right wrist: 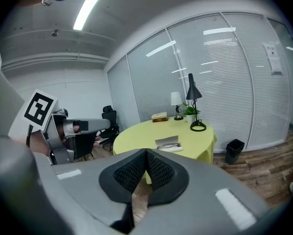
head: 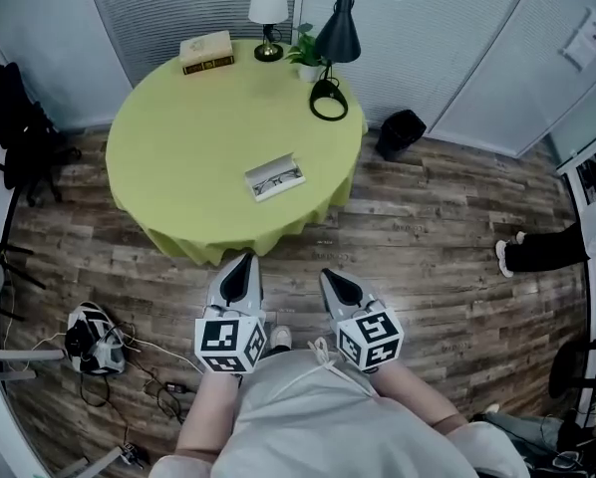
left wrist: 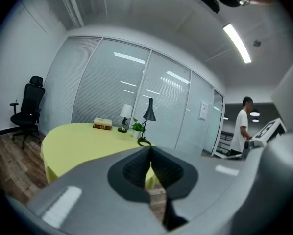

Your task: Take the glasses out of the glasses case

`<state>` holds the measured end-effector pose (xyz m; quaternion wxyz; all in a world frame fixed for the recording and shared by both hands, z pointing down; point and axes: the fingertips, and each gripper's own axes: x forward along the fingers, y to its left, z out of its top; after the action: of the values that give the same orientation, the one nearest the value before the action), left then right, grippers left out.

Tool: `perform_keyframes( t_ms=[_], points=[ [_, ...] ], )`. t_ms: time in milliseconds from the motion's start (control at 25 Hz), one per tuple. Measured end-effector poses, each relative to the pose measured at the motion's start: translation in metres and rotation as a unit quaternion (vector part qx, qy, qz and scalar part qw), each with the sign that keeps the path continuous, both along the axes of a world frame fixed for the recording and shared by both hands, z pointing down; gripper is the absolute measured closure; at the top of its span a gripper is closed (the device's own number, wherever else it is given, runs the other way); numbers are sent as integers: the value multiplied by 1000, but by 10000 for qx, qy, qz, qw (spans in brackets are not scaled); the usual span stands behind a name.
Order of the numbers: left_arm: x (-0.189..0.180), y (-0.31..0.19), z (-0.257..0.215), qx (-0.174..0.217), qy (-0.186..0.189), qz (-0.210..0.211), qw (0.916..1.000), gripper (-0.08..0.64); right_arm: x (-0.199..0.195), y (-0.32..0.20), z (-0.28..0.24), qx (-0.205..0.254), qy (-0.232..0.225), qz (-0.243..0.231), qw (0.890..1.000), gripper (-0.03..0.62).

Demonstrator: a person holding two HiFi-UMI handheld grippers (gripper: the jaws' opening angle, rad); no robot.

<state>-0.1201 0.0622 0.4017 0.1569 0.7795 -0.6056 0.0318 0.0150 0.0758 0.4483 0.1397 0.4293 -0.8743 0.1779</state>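
While you hold the left gripper [head: 240,263] and right gripper [head: 335,279] closed on nothing, short of the table [head: 178,157], the open glasses case [head: 262,190] lies near its front edge, glasses [head: 278,178] seemingly inside.

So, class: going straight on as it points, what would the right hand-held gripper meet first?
Probably the yellow tablecloth's near hanging edge, just short of the open glasses case; depth is unclear.
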Motion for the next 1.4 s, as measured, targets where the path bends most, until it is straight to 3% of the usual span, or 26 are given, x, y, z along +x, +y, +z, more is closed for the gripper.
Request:
perform_keyframes(
  t_ms=[160,440,600,880,1080,1400],
  points=[
    [-17,-40,8,-143,-35,79,9999,552,-17,-46,2,-70,25,45,10000,592],
    [-31,-93,31,-420,-96,-141,9990,552,-18,-112,28,-336,75,54,9994,592],
    [-34,-127,37,-461,-135,-444,9979,552,-19,-157,35,-372,39,-212,9991,592],
    [-27,-198,30,-356,-565,-920,9935,552,-22,-241,32,-426,40,-832,9956,592],
    [-31,-231,47,-562,-526,-1487,9859,552,-24,-286,39,-465,106,-1349,9897,592],
    [-27,-263,89,-1080,-522,-1813,9761,552,-24,-347,47,-294,195,-1693,9849,592]
  ],
)
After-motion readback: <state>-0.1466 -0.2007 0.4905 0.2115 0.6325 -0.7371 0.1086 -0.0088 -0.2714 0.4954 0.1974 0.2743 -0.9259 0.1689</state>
